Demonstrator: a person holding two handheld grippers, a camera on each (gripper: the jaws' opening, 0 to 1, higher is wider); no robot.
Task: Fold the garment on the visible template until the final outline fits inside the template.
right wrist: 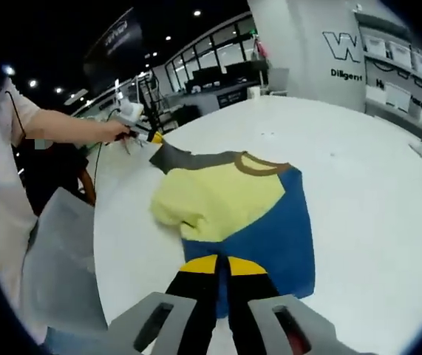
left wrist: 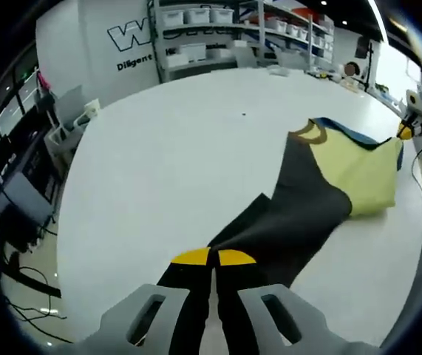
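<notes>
While both cameras ride low over the white table (left wrist: 159,163), I see the garment (right wrist: 229,203) spread across it: a yellow body with a brown collar, a dark grey sleeve and a blue panel beneath.

In the left gripper view the left gripper (left wrist: 212,260) sits at bottom centre, its yellow-tipped jaws pressed together on the dark sleeve end; the garment (left wrist: 321,188) runs from there to the right middle of the frame.

In the right gripper view the right gripper (right wrist: 222,268) stands at bottom centre, jaws closed on the blue lower edge.

At upper left of that view, the left gripper (right wrist: 154,137) touches the grey sleeve, held by a person's hand (right wrist: 114,130).

Shelving (left wrist: 218,29) fills the top of the left gripper view.
</notes>
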